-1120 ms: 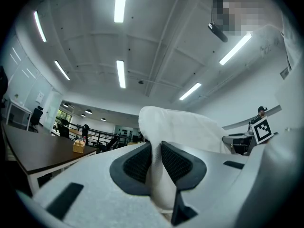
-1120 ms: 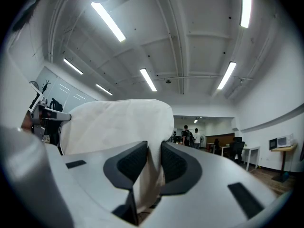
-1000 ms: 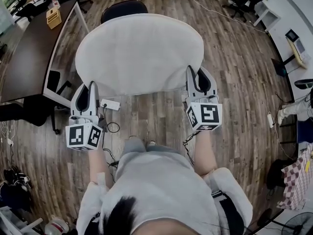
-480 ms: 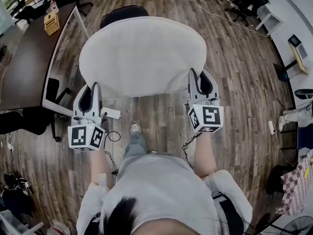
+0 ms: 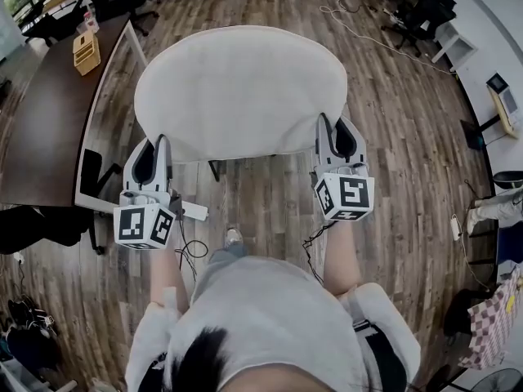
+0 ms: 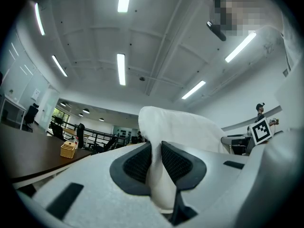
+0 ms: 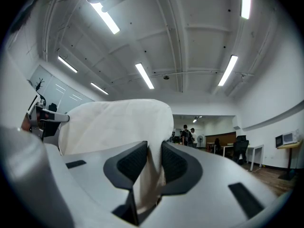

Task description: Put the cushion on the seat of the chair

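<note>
Cushion (image 5: 241,88): big, rounded and off-white, up in the air and slung level between the left gripper (image 5: 155,147) and the right gripper (image 5: 333,131). It reaches out ahead of both.
Left gripper: locked on! In the left gripper view its two black ribbed pads (image 6: 137,163) squeeze a fold of white fabric at the cushion's near-left edge.
Right gripper: same story at the near-right edge. In the right gripper view its pads (image 7: 175,164) pinch a hanging fold of the cream cover, with only a sliver between them.
Marker cubes: one at the back of each gripper, the left cube (image 5: 145,225) and the right cube (image 5: 345,197), right where the person's forearms come in.
Dark strut (image 5: 214,170): a short piece pokes out under the cushion's near edge, between the two grippers. I cannot tell what it belongs to.
Table (image 5: 41,113): a dark top, well out to the left of the left gripper. A small wooden box (image 5: 86,51) sits on it, ahead and to the left.
Power strip (image 5: 194,211): white, lying on the floor just right of the left cube, with dark cable curling behind it.
Shoe (image 5: 234,237): the person's foot, behind the grippers and between them.
Floor (image 5: 392,137): wood planks, spreading out to the right of the right gripper.
</note>
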Demonstrator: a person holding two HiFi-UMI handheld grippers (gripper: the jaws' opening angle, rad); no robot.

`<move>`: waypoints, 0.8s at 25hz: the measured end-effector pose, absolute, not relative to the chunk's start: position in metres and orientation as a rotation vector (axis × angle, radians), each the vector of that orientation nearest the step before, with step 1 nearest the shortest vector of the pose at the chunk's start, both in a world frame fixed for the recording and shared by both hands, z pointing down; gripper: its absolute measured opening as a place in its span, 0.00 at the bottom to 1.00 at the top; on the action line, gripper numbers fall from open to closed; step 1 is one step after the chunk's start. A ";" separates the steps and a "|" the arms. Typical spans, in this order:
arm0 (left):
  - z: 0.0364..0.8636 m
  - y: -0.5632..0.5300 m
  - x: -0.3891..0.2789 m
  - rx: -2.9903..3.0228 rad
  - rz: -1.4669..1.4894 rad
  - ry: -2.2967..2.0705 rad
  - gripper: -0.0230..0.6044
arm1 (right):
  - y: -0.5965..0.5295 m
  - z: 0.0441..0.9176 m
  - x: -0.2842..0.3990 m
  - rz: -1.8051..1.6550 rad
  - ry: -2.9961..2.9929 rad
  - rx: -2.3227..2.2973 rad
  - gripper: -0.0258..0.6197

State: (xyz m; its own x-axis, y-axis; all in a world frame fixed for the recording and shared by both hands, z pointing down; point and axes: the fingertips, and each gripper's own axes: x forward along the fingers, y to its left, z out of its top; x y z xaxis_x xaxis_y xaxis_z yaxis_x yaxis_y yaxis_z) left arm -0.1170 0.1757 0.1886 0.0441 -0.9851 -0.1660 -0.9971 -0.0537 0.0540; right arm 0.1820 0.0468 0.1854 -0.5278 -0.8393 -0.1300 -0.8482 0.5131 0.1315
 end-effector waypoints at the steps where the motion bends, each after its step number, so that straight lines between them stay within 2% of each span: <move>1: 0.188 0.168 -0.124 -2.215 0.243 2.104 0.13 | 0.039 0.185 0.175 0.276 2.687 -1.502 0.15; 13: 0.193 0.084 -0.178 -2.275 0.223 2.053 0.13 | -0.029 0.197 0.128 0.218 2.646 -1.574 0.15; 20: 0.210 0.044 -0.173 -2.327 0.199 2.050 0.13 | -0.065 0.214 0.135 0.175 2.655 -1.616 0.15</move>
State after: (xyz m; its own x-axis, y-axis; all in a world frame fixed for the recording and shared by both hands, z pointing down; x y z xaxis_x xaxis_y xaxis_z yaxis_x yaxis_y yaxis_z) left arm -0.1732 0.0438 0.2104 0.1217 -0.9855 -0.1183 -0.9898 -0.1293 0.0591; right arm 0.1348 -0.0651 0.2140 -0.4607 -0.8836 -0.0831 -0.8869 0.4548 0.0808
